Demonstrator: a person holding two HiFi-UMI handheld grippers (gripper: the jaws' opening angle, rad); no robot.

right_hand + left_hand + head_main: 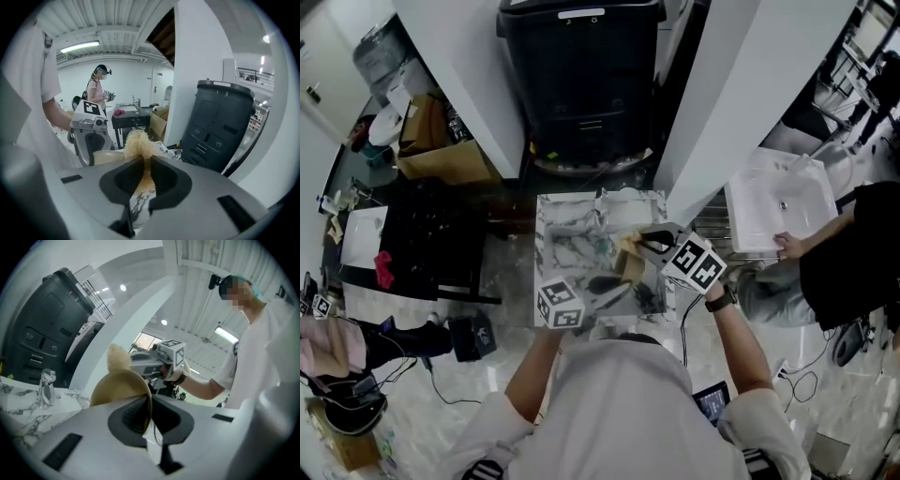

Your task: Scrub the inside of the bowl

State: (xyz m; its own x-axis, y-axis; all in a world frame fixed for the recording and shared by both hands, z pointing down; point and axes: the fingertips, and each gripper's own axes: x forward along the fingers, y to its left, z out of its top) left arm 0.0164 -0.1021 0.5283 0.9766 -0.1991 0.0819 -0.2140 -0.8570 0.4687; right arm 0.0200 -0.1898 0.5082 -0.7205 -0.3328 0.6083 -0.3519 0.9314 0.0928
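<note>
Left gripper [149, 414]: jaws closed on the rim of the bowl [119, 387], which is held above the table [558, 234]. Right gripper [143, 171]: jaws clamp the scrubber [137, 143] above the table, just beside the bowl.

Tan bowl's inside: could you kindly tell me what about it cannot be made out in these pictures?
- Left gripper view: of the tan bowl only the outer wall shows; its inside faces away.
- Right gripper view: the straw-coloured fibrous scrubber and the right gripper hide most of the bowl.
- Head view: the bowl is too small to judge and lies partly under the right gripper.
</note>
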